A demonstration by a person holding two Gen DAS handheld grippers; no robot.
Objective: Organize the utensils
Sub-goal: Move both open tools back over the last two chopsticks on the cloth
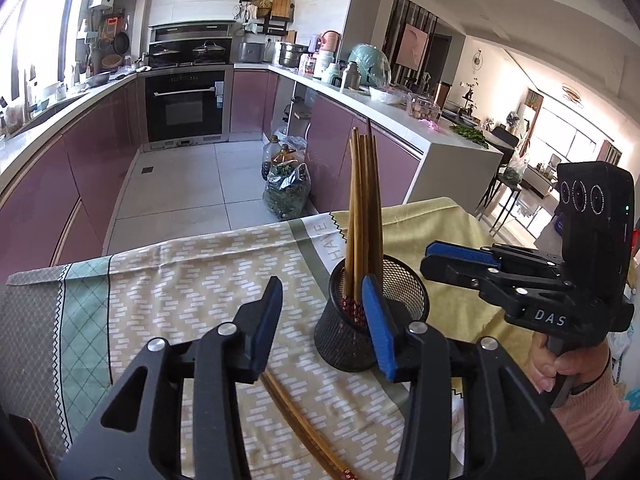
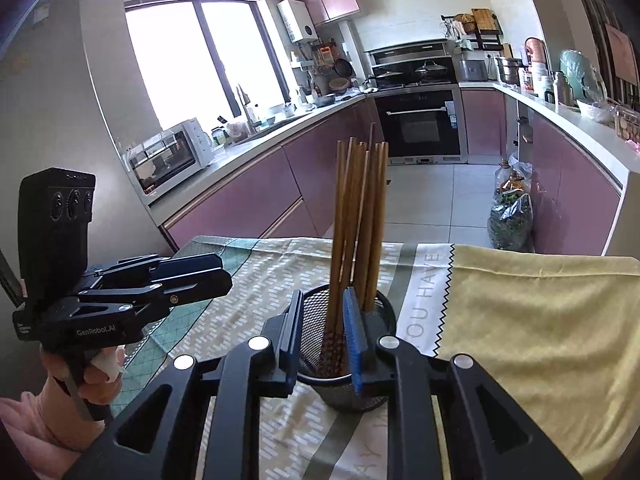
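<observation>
A black mesh cup (image 1: 370, 316) stands on the patterned cloth and holds several brown chopsticks (image 1: 362, 208) upright. My left gripper (image 1: 324, 312) is open above the cloth, its right finger just in front of the cup. A loose pair of chopsticks (image 1: 304, 428) lies on the cloth under it. In the right wrist view, my right gripper (image 2: 324, 336) is open and empty, hovering over the near rim of the cup (image 2: 348, 392), with the chopsticks (image 2: 360, 220) just beyond its fingers. The right gripper also shows in the left wrist view (image 1: 464, 256), right of the cup.
The table wears a beige, teal and yellow cloth (image 1: 192, 280). Behind it is a kitchen floor with a bag of greens (image 1: 286, 194) and bottles. Purple cabinets and an oven (image 1: 184, 108) line the walls. The left gripper body (image 2: 120, 296) is to the cup's left.
</observation>
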